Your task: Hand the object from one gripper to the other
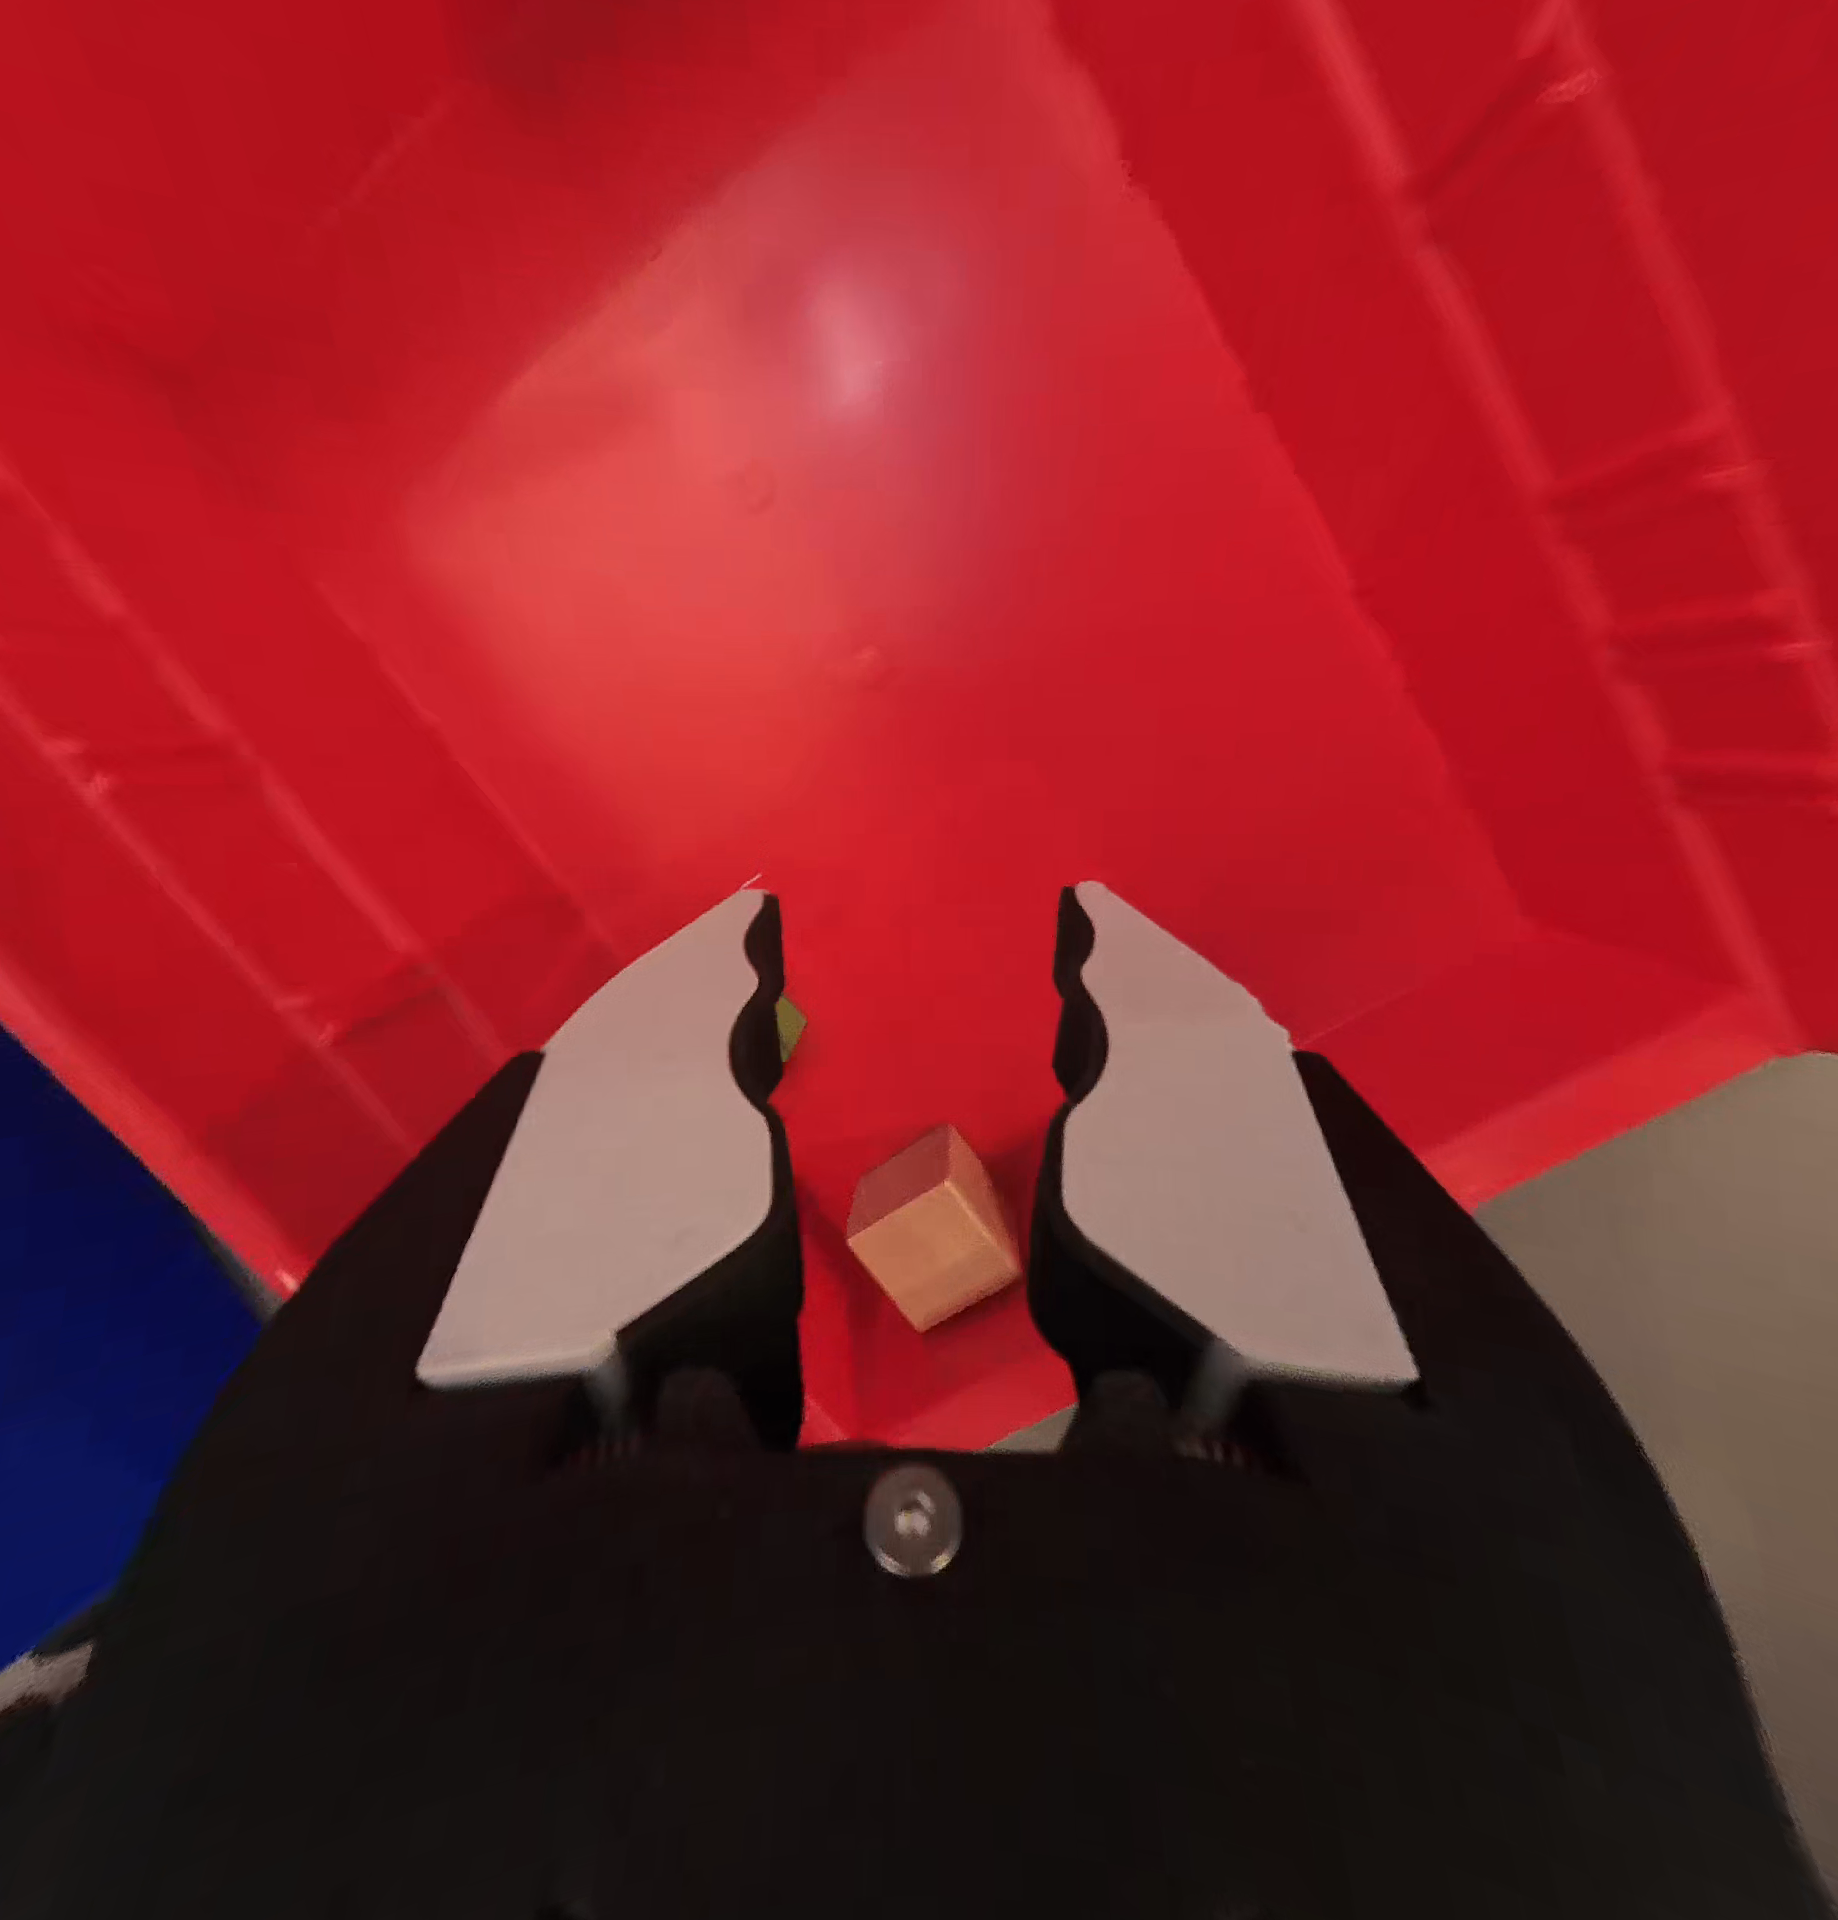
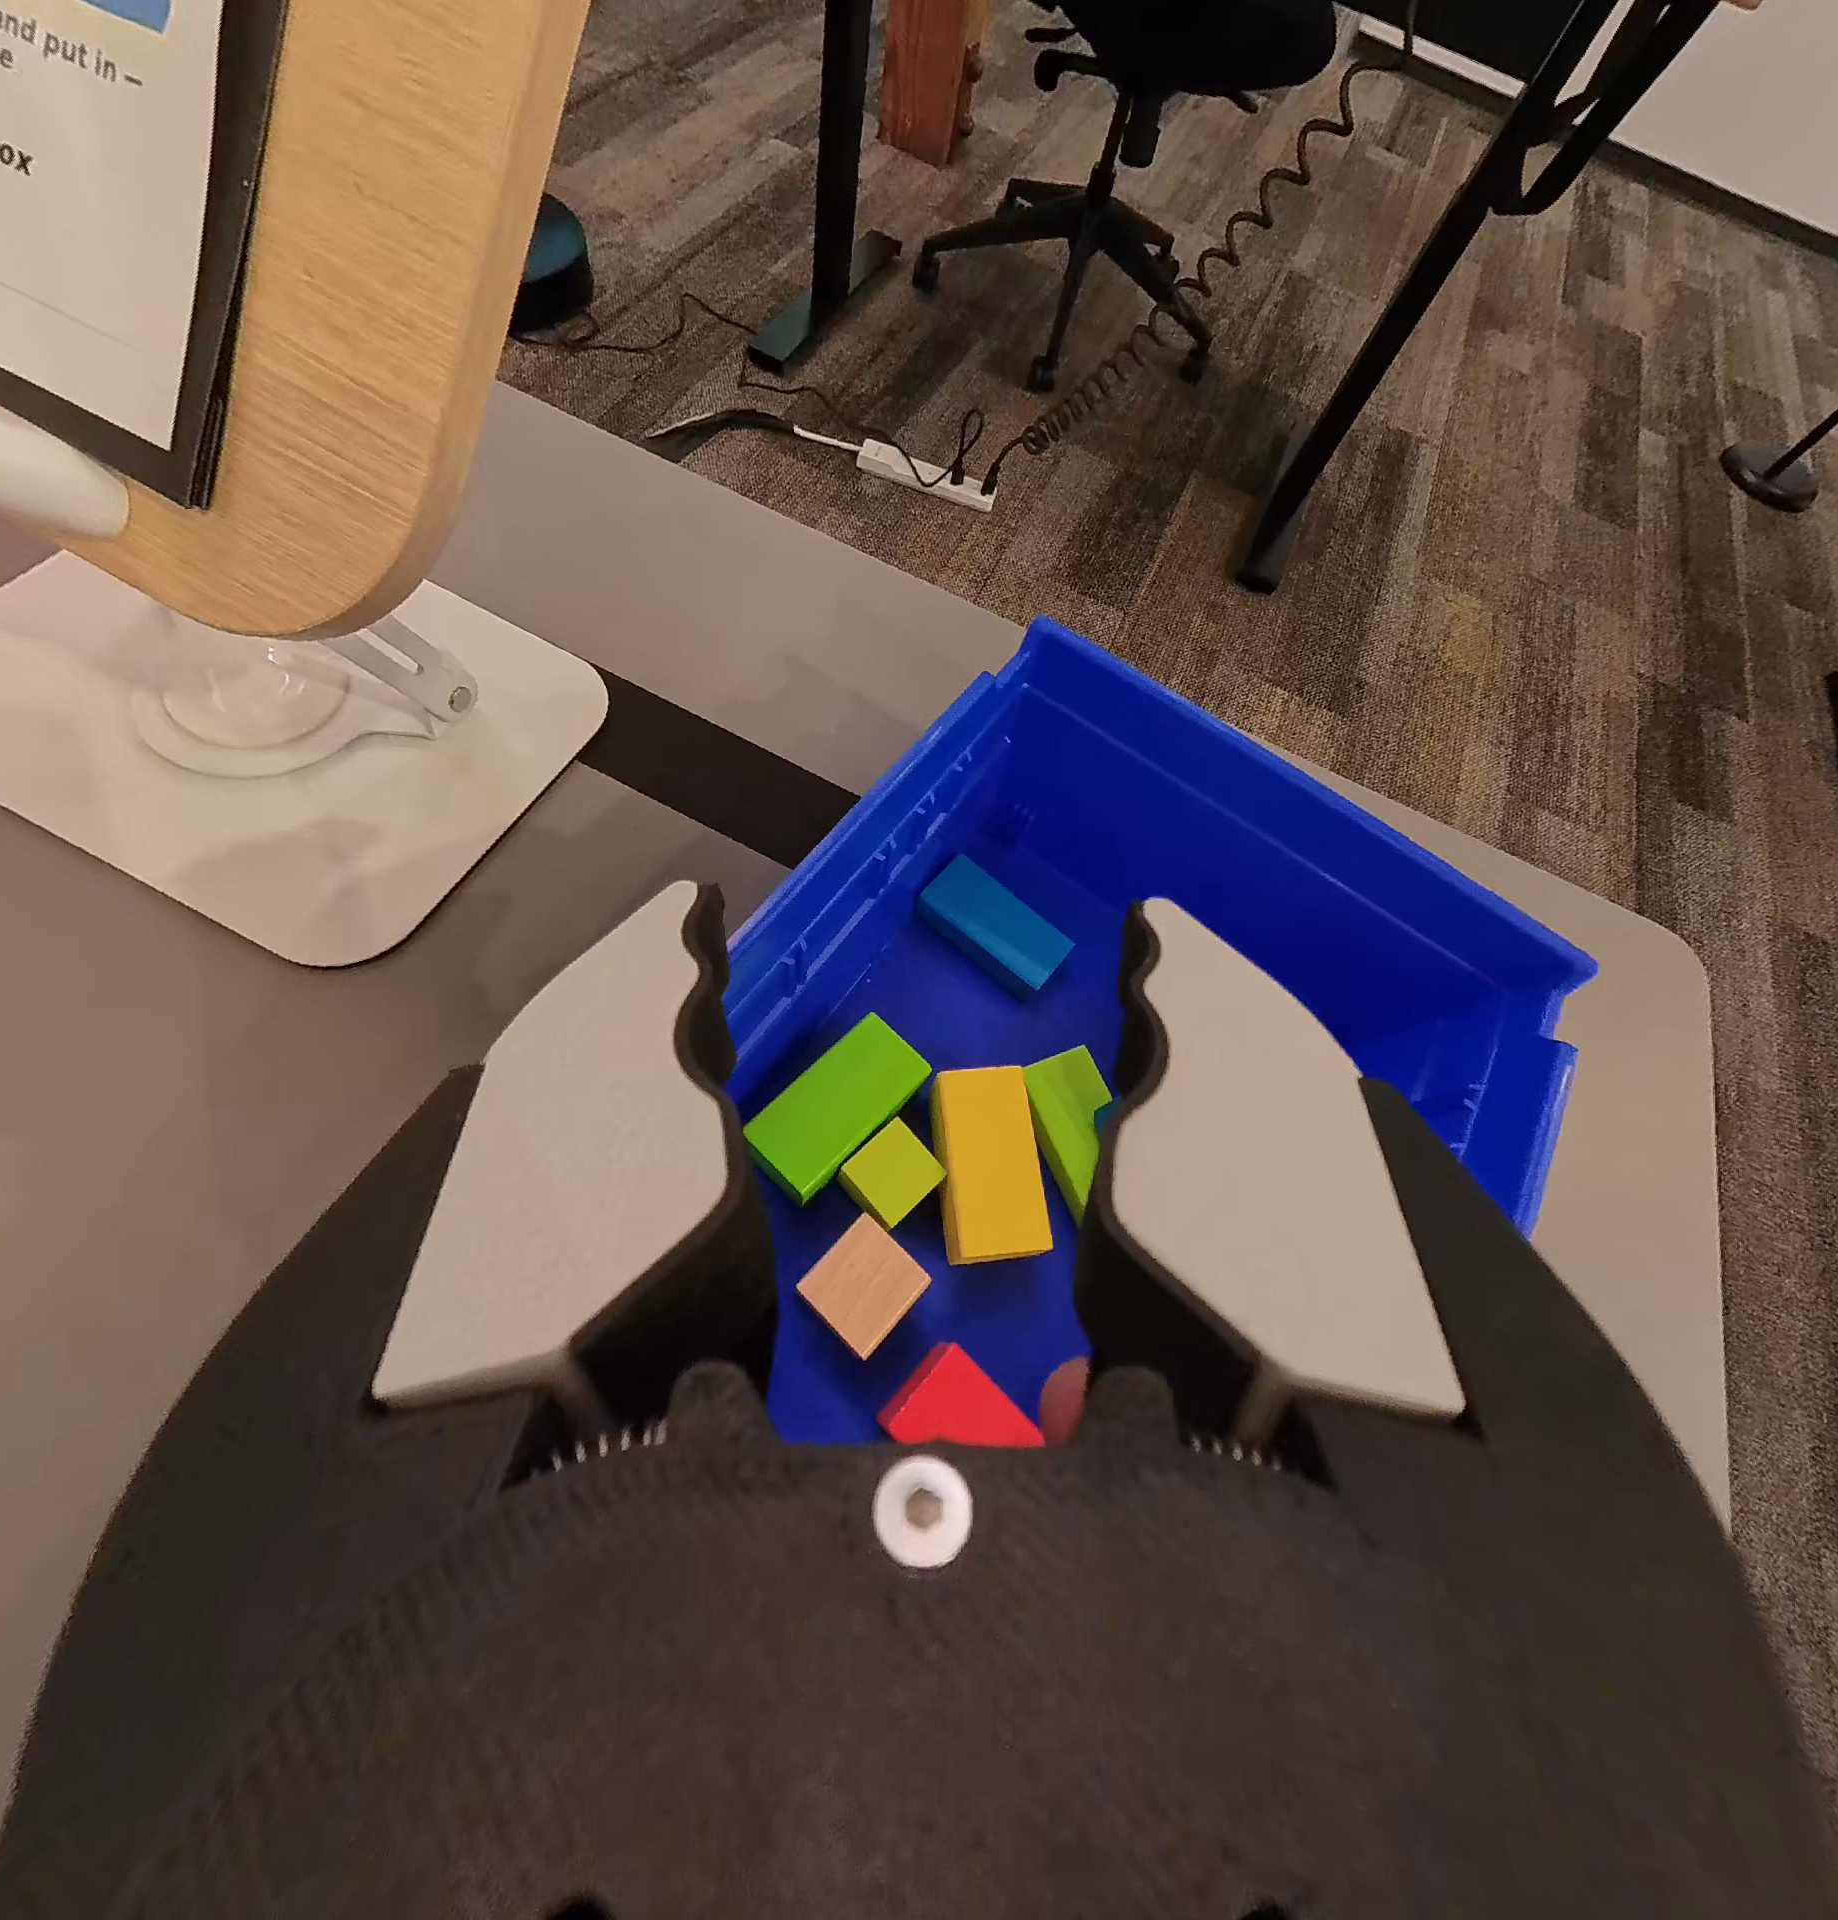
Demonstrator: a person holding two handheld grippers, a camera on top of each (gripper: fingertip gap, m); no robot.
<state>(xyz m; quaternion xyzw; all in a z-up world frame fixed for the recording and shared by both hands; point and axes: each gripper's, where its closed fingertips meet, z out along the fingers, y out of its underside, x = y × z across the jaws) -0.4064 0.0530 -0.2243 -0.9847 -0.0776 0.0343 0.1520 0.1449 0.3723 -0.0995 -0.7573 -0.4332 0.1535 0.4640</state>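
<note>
Grippers Open Above Two Bins

Left gripper (image 1: 920, 914): I hold it over the red bin (image 1: 894, 520), pointing down at the bin floor. My two fingers stand apart with bare red floor between the tips; nothing is pinched. A tan wooden cube (image 1: 934, 1226) lies on the bin floor at 6 o'clock from the fingertips, between the finger bases but touching neither pad. A small yellow-green piece (image 1: 790, 1029) shows at the inner edge of the left finger, mostly hidden; I cannot tell whether it touches the pad.

Right gripper (image 2: 920, 914): I hold it above the blue bin (image 2: 1310, 831), fingers spread wide, grasp bare. On the bin floor lie a blue block (image 2: 993, 925) at 12 o'clock, a green block (image 2: 837, 1101), a yellow block (image 2: 991, 1164), a tan square block (image 2: 863, 1285) and a red triangle (image 2: 956, 1397) at 6 o'clock. The blue bin sits on a grey table (image 2: 479, 1039); a monitor stand (image 2: 271, 758) stands at 10 o'clock.
</note>
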